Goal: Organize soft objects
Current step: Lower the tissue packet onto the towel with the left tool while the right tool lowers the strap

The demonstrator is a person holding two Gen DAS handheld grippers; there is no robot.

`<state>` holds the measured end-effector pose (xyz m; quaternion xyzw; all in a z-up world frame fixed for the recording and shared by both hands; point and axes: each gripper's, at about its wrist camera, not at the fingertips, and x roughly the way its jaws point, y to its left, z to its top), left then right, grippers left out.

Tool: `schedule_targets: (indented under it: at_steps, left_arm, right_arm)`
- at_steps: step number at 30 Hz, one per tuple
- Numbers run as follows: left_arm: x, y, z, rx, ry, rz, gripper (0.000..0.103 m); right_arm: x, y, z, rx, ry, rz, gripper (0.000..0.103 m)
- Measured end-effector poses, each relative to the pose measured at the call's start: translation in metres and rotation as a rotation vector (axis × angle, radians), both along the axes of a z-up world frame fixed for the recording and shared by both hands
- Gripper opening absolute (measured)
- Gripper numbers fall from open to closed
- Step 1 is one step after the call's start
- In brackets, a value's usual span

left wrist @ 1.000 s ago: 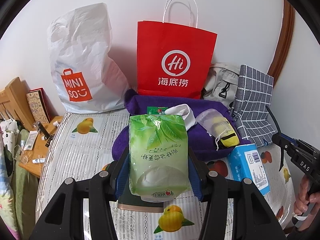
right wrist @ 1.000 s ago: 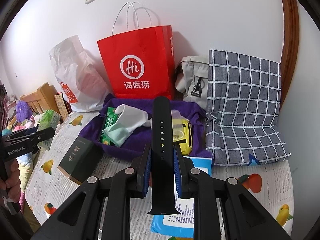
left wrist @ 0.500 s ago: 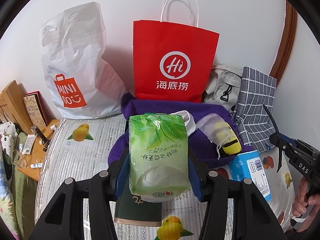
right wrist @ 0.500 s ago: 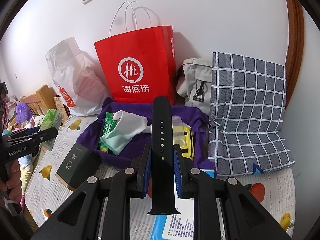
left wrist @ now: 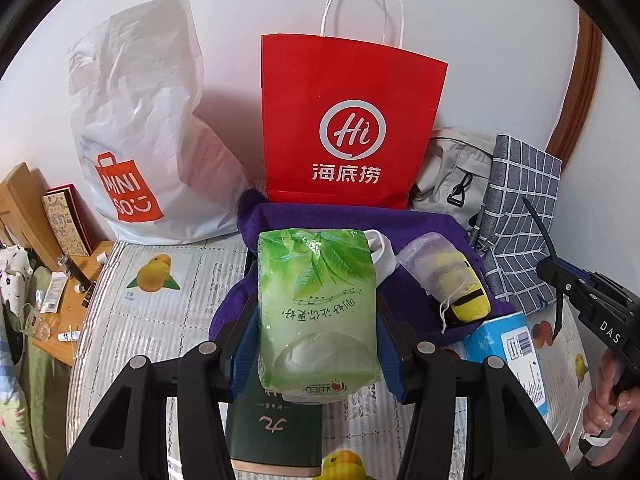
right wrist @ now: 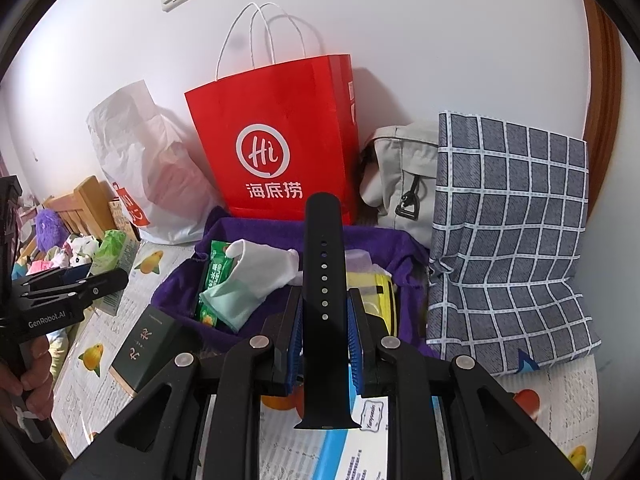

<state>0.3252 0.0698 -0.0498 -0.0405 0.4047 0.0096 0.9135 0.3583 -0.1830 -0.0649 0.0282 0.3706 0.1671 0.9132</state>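
A fruit-print cover (left wrist: 160,320) spreads over the surface below a white wall (right wrist: 440,40). At twelve o'clock stands a red paper bag (left wrist: 348,120), a purple towel (left wrist: 420,232) before it. The left hand-held gripper (left wrist: 318,344) clamps a green tissue pack (left wrist: 316,312); the right hand-held gripper (right wrist: 323,336) pinches a black watch strap (right wrist: 323,272).

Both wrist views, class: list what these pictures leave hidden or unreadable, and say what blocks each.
- Red paper bag: contents, both views; its front wall blocks them.
- Dark green box: upper part, left view; the green tissue pack in the left gripper covers it.
- Yellow toy: mostly hidden, right view, behind the black watch strap and right gripper.
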Motion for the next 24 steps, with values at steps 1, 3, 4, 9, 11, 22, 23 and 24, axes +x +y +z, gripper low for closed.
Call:
schedule_targets:
  at_steps: [1, 3, 4, 9, 11, 22, 23, 24]
  left_arm:
    - [0.003, 0.000, 0.000, 0.000, 0.002, 0.000, 0.050]
    - [0.008, 0.000, -0.001, 0.000, 0.006, 0.001, 0.050]
    - [0.011, -0.001, -0.002, 0.000, 0.007, 0.001, 0.050]
    - [0.018, -0.001, -0.004, 0.000, 0.011, 0.001, 0.050]
    - [0.023, -0.001, -0.005, -0.001, 0.012, 0.003, 0.050]
    - [0.042, -0.003, -0.007, -0.011, 0.013, 0.007, 0.050]
    - [0.044, -0.003, -0.007, -0.014, 0.014, 0.006, 0.050]
    - [0.046, -0.003, -0.008, -0.018, 0.016, 0.006, 0.050]
  right_arm:
    - [0.002, 0.000, 0.000, 0.001, 0.000, 0.002, 0.020]
    - [0.005, 0.001, -0.001, 0.002, -0.001, 0.003, 0.020]
    - [0.006, 0.001, -0.001, 0.003, -0.003, 0.004, 0.020]
    - [0.014, 0.001, 0.000, 0.008, -0.010, 0.003, 0.020]
    - [0.017, 0.001, 0.000, 0.007, -0.012, 0.002, 0.020]
    - [0.037, -0.001, -0.006, 0.025, -0.004, -0.001, 0.020]
    - [0.039, -0.001, -0.007, 0.027, -0.003, 0.000, 0.020]
    - [0.041, 0.000, -0.008, 0.027, -0.002, 0.001, 0.020]
